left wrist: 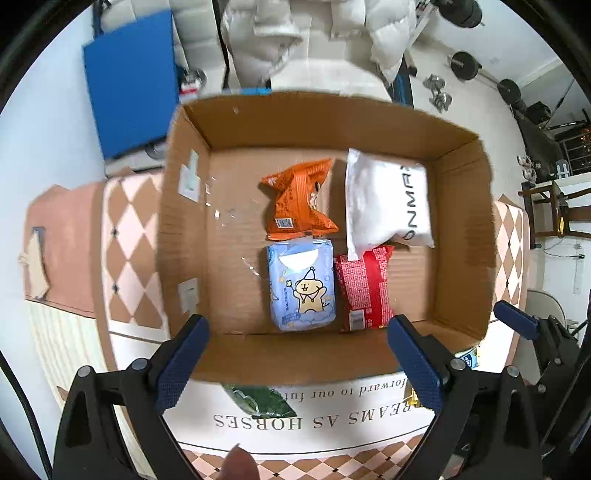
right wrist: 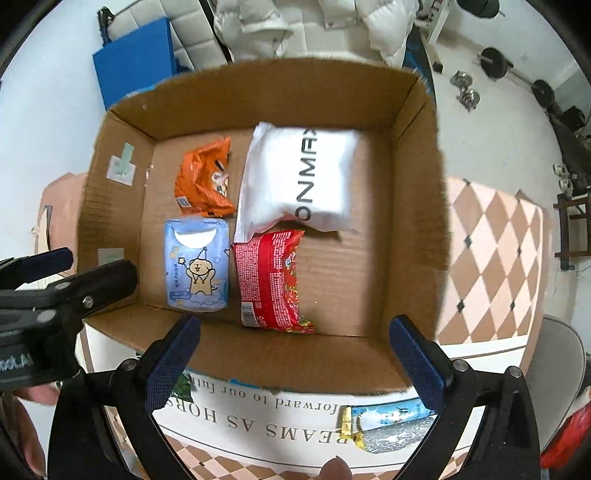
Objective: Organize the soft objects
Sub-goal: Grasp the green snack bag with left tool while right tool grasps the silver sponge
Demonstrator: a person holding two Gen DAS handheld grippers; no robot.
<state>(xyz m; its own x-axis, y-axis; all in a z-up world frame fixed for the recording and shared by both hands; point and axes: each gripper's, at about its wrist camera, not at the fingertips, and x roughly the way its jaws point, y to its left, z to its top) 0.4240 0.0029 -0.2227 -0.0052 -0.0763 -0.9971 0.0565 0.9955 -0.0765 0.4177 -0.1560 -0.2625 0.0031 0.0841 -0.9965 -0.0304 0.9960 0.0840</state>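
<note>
An open cardboard box (left wrist: 258, 122) (right wrist: 258, 88) holds an orange snack bag (left wrist: 299, 199) (right wrist: 203, 181), a white ONMAX pouch (left wrist: 388, 199) (right wrist: 299, 177), a blue tissue pack with a cartoon bear (left wrist: 301, 284) (right wrist: 195, 264) and a red snack packet (left wrist: 365, 288) (right wrist: 269, 277). My left gripper (left wrist: 299, 365) is open and empty, above the box's near wall. My right gripper (right wrist: 295, 362) is open and empty, also above the near wall. A green packet (left wrist: 258, 400) and a blue-and-silver packet (right wrist: 388, 424) lie on the table in front of the box.
The box stands on a table with a diamond-pattern cloth (right wrist: 491, 266) and a white printed panel (left wrist: 303, 417). A blue board (left wrist: 129, 81) and a white padded jacket (left wrist: 314, 33) are behind. The other gripper shows at each view's side (left wrist: 517, 321) (right wrist: 48, 288).
</note>
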